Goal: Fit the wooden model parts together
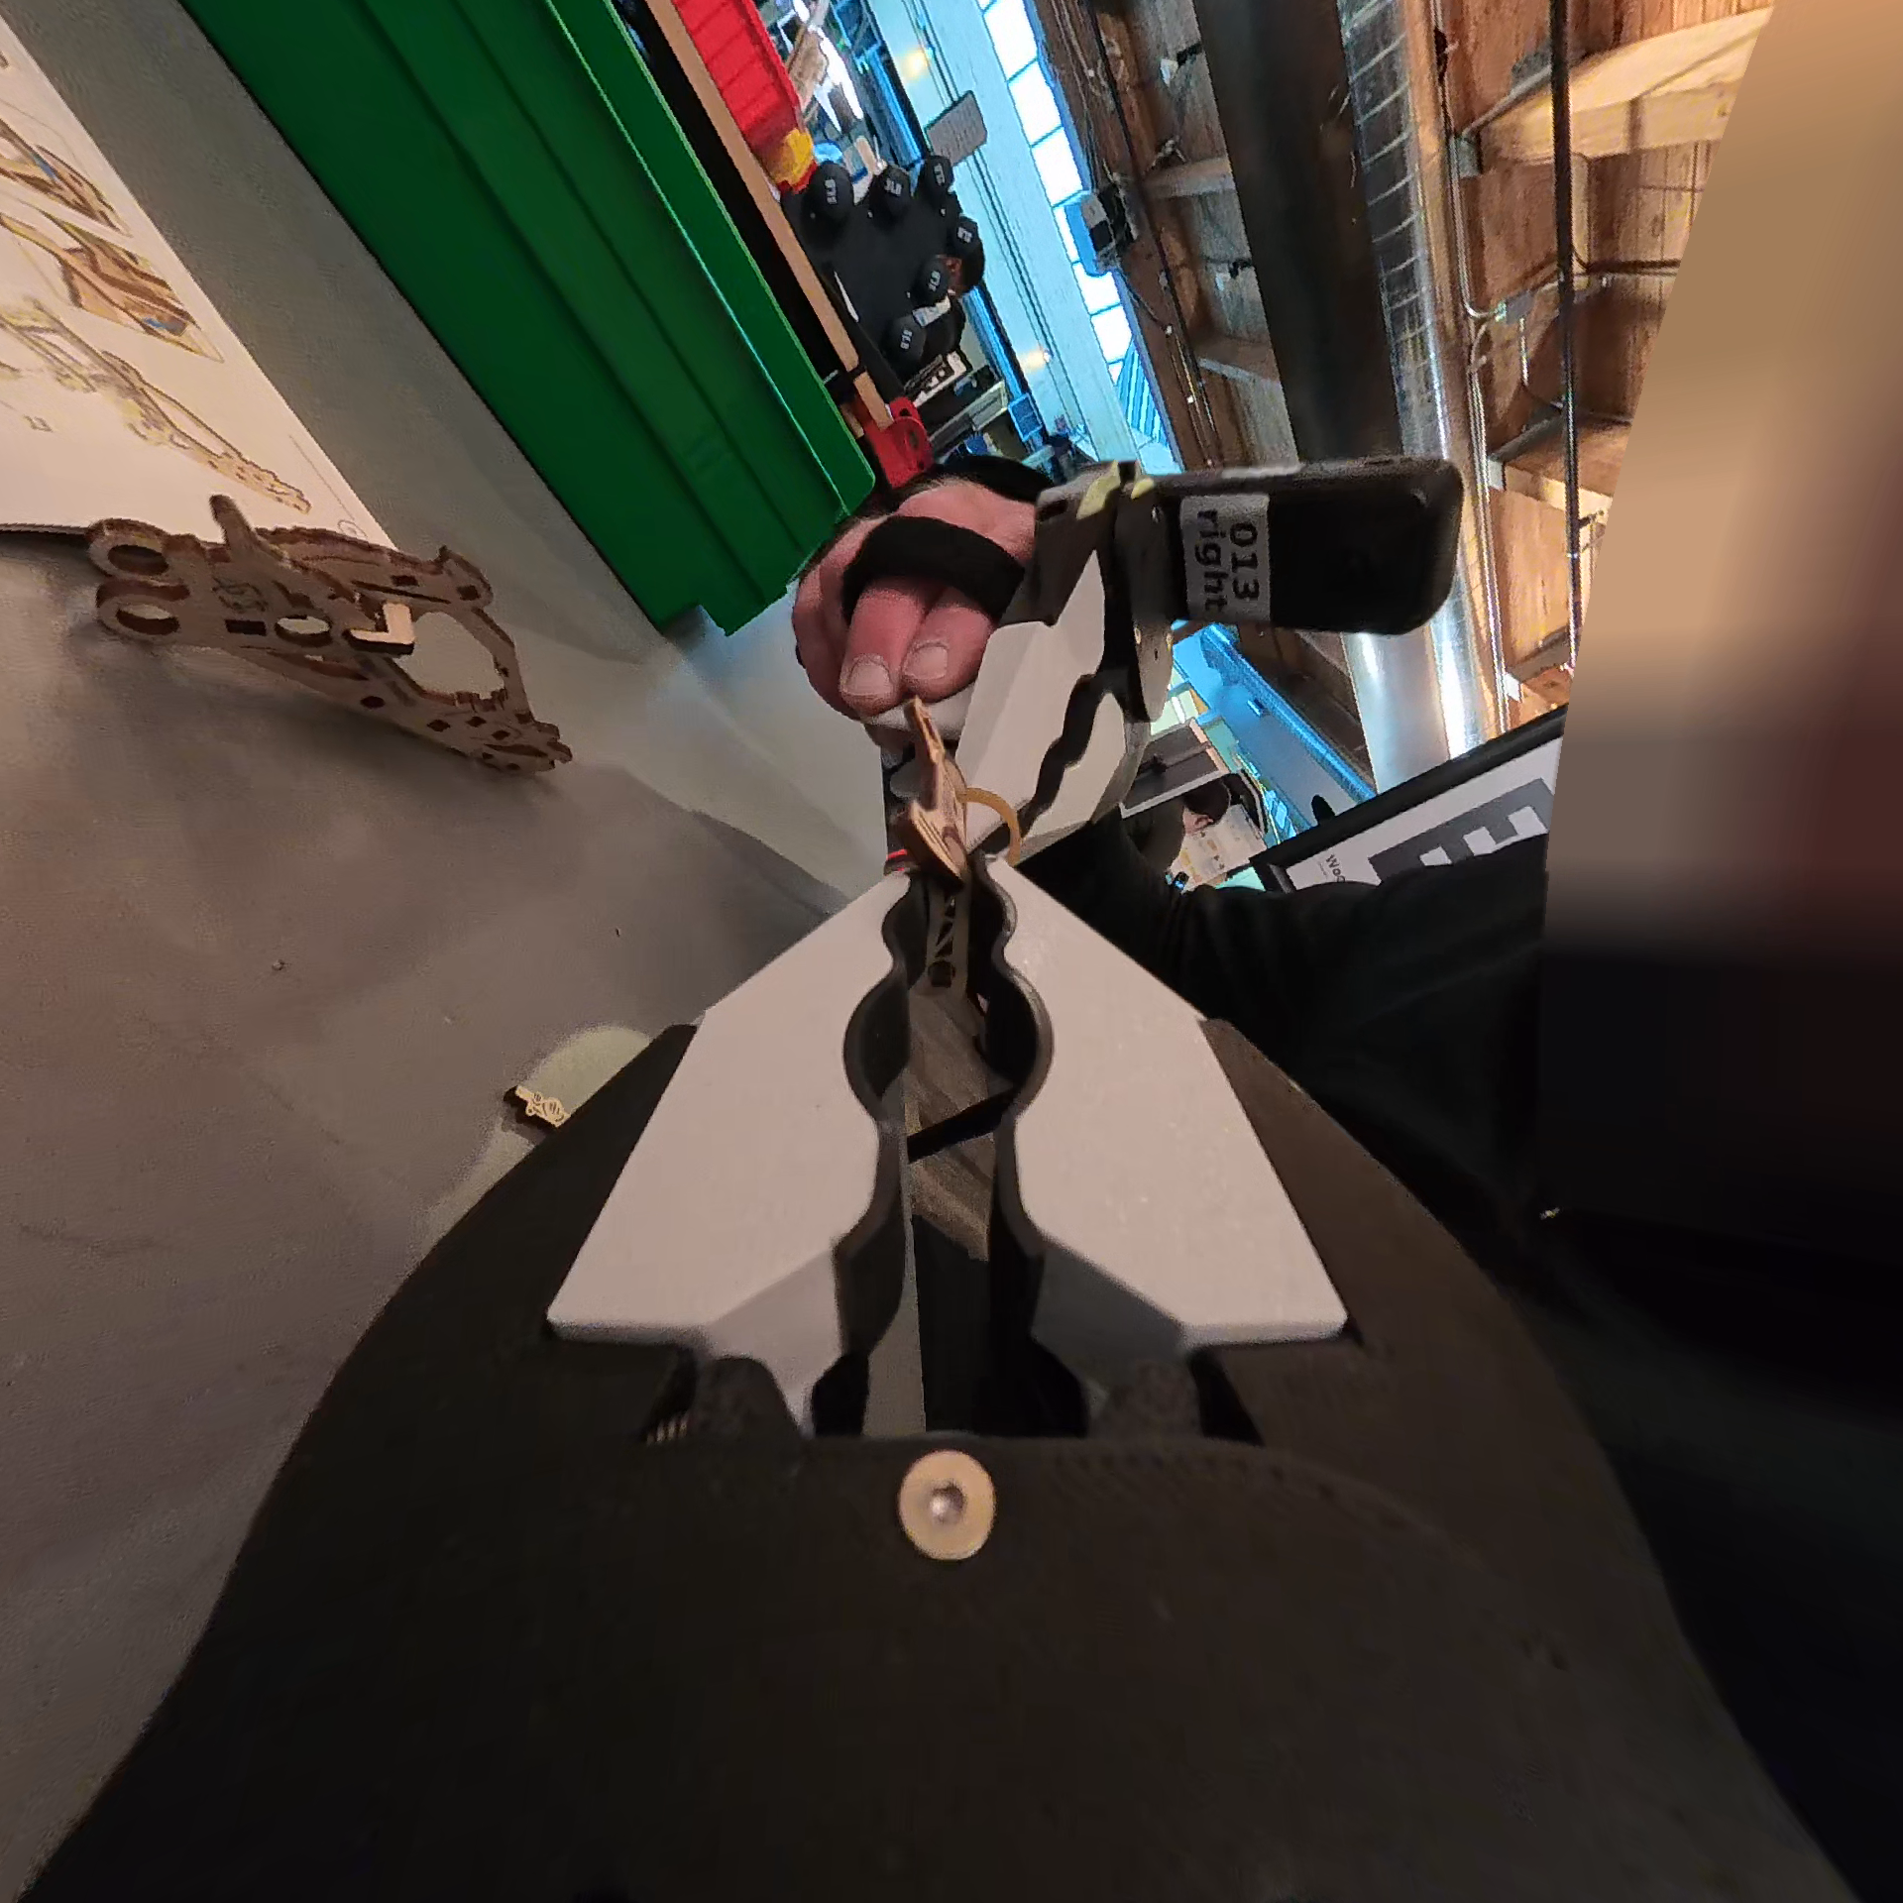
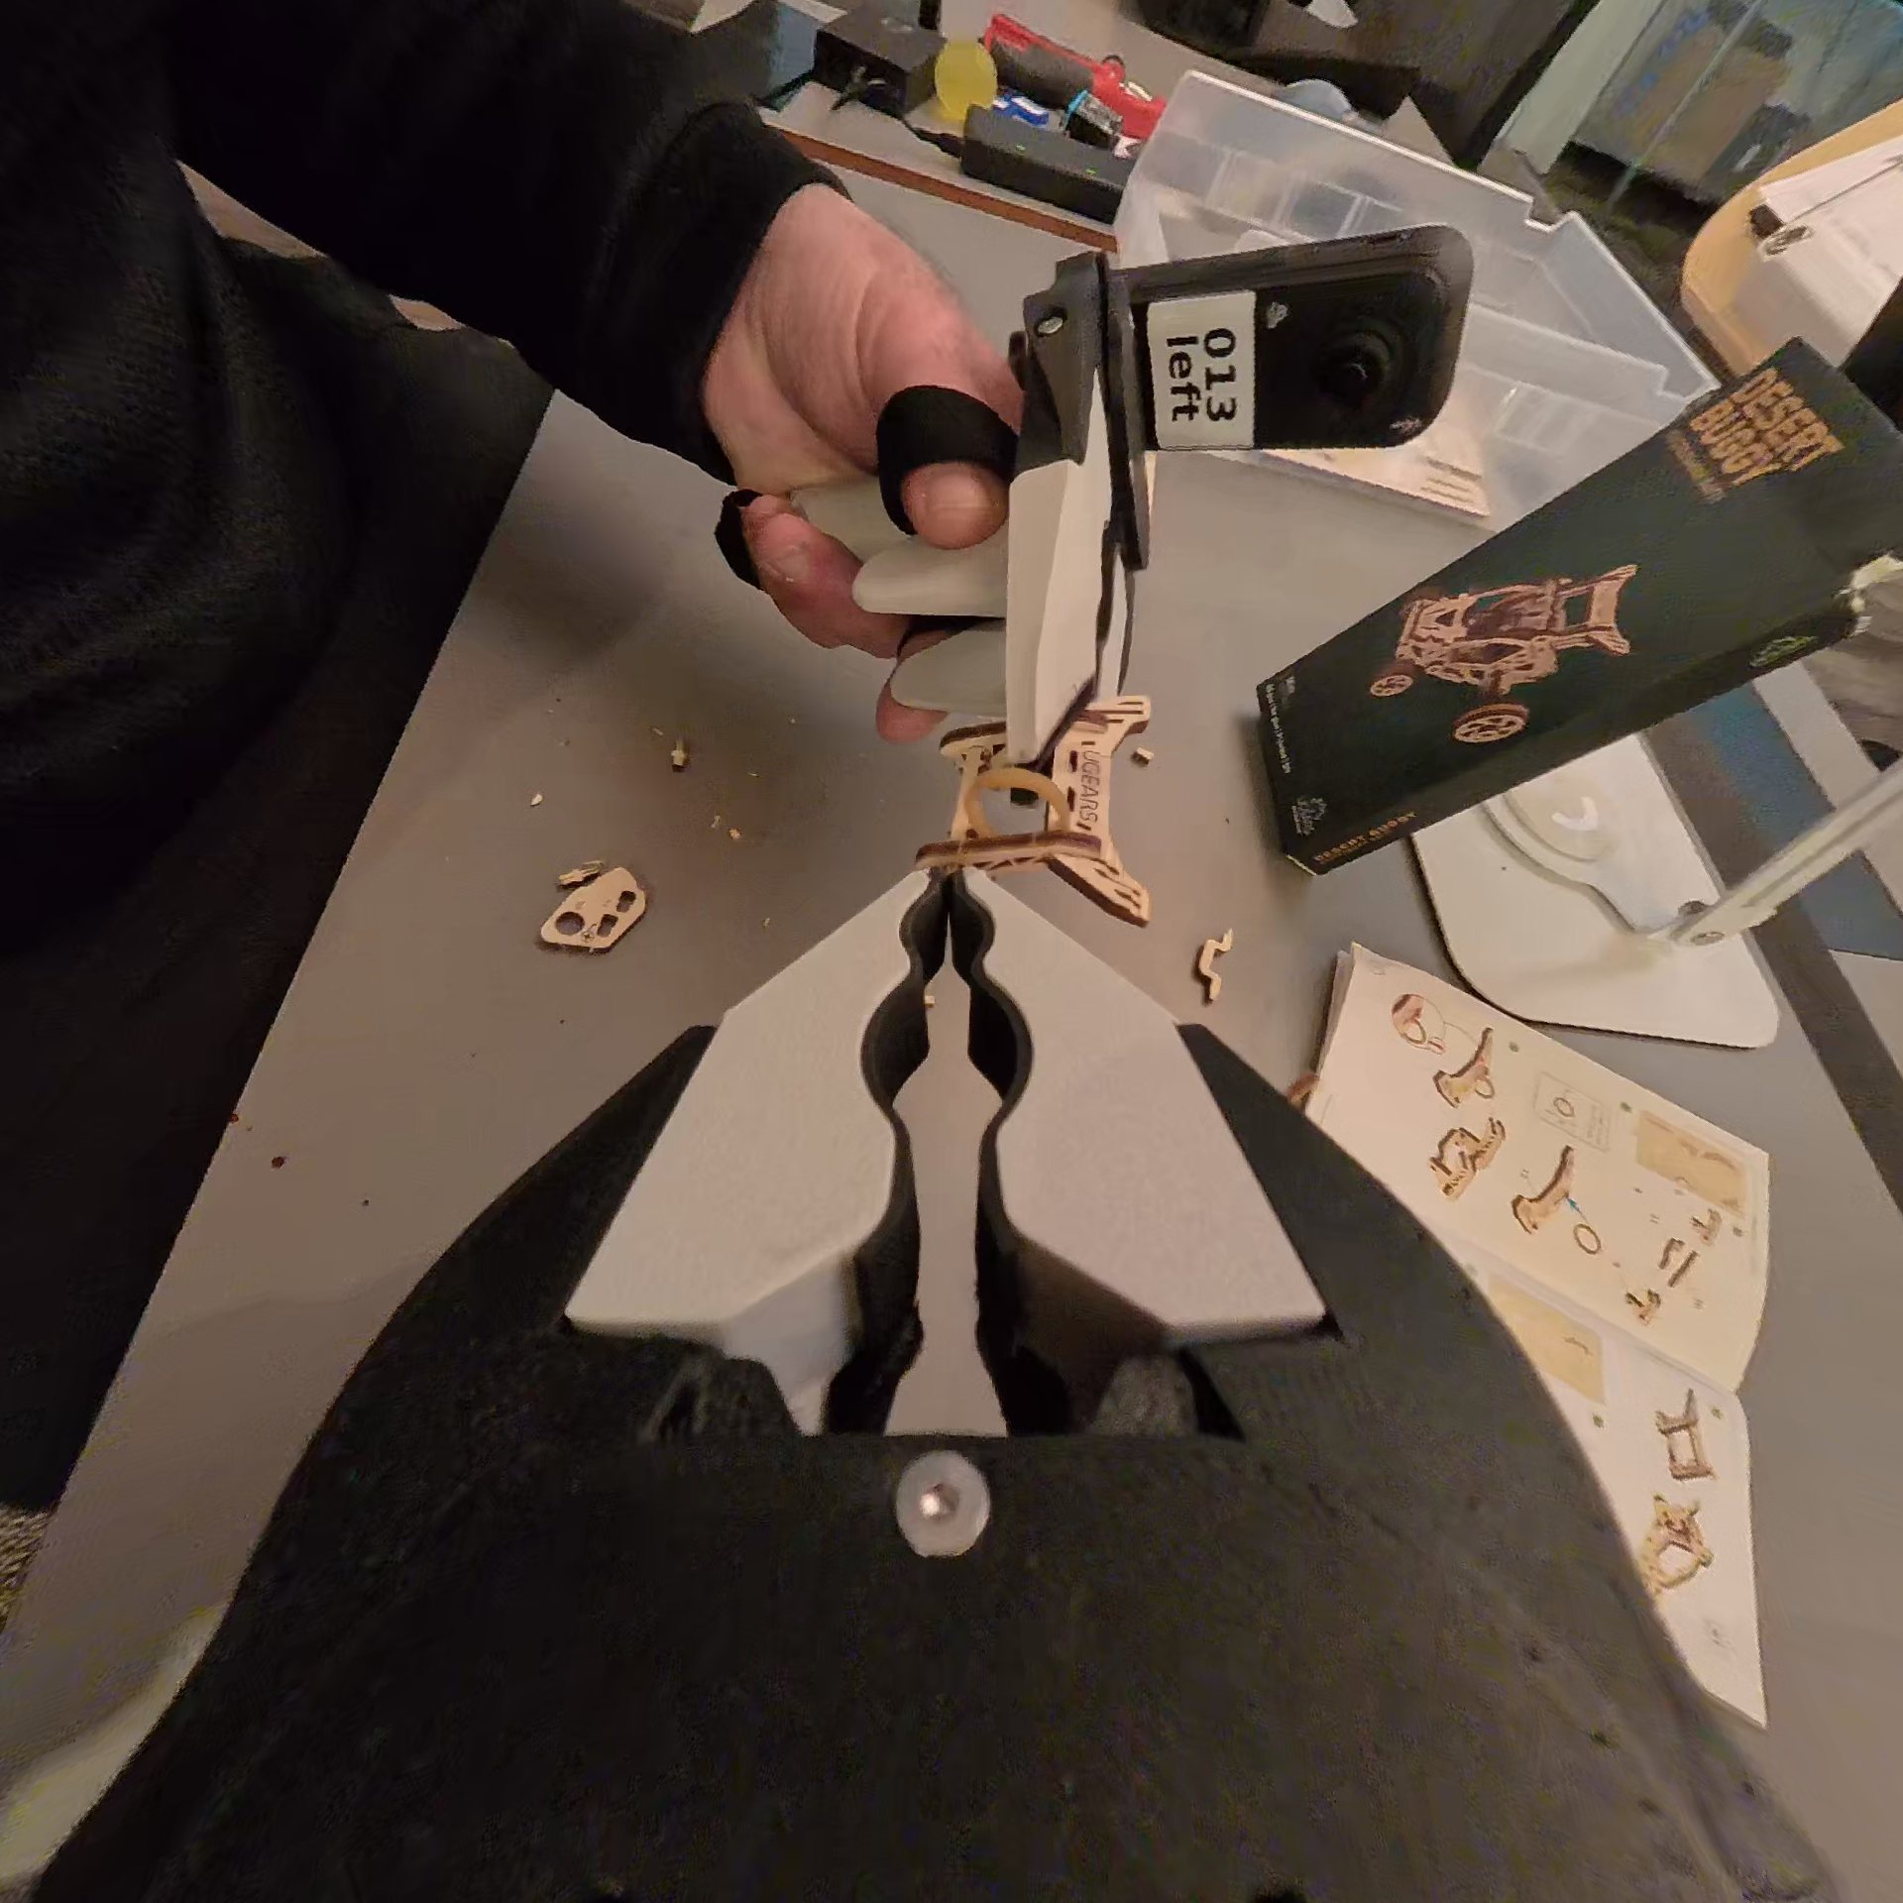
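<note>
Wooden model part (image 2: 1040, 814) pinched at opposite edges between left claw (image 2: 1061, 721) and right claw (image 2: 947, 886).

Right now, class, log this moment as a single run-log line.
left gripper: shut on wooden sub-assembly | right gripper: shut on its lower edge | assembly: held above table | rubber band: on assembly

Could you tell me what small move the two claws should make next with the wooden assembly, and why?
Probably keep both grips and gently press together: the left claw and right claw are each shut on the small pale laser-cut wooden assembly with a rubber band, held above the grey table, its parts apparently not fully seated.
</note>
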